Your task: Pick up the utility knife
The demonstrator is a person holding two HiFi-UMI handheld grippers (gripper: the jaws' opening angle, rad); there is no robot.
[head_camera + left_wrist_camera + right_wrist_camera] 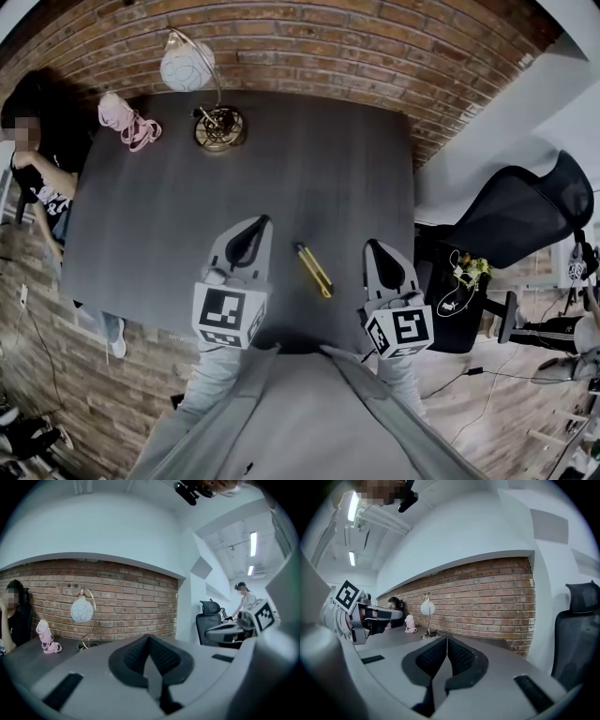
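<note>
The yellow and black utility knife (pixel 314 270) lies on the dark table (pixel 169 216) near its front edge, pointing slantwise. It lies between my two grippers and neither touches it. My left gripper (pixel 265 221) hovers just left of the knife; its jaws are shut with nothing between them (pixel 149 637). My right gripper (pixel 372 244) is just right of the knife, also shut and empty (pixel 446 638). Neither gripper view shows the knife; both look level across the table toward the brick wall.
A globe lamp on a brass base (pixel 217 127) and a pink object (pixel 127 122) stand at the table's far edge. A person (pixel 37 173) sits at the left side. A black office chair (pixel 525 216) stands to the right, with a second person (pixel 243 599) beyond it.
</note>
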